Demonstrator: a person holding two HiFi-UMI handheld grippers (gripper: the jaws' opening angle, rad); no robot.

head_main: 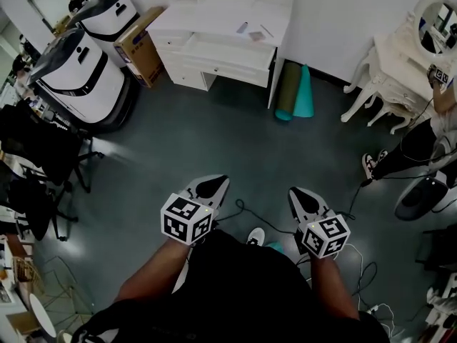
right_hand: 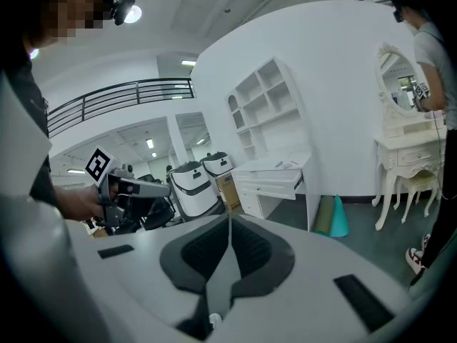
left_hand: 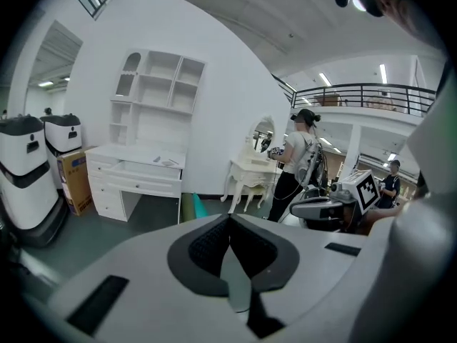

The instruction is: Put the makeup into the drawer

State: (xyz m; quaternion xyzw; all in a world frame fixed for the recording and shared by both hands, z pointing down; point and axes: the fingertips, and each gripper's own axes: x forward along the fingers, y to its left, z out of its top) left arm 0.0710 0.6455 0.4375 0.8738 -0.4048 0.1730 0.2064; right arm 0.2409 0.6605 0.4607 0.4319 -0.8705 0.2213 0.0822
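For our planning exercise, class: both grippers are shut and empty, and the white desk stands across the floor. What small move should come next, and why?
Probably step toward the white desk. The left gripper and right gripper are shut on nothing above the floor, well short of the desk and its drawer, which looks pulled out; nothing is reachable yet.

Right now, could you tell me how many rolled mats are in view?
2: a green mat and a teal mat, side by side, just right of the desk.
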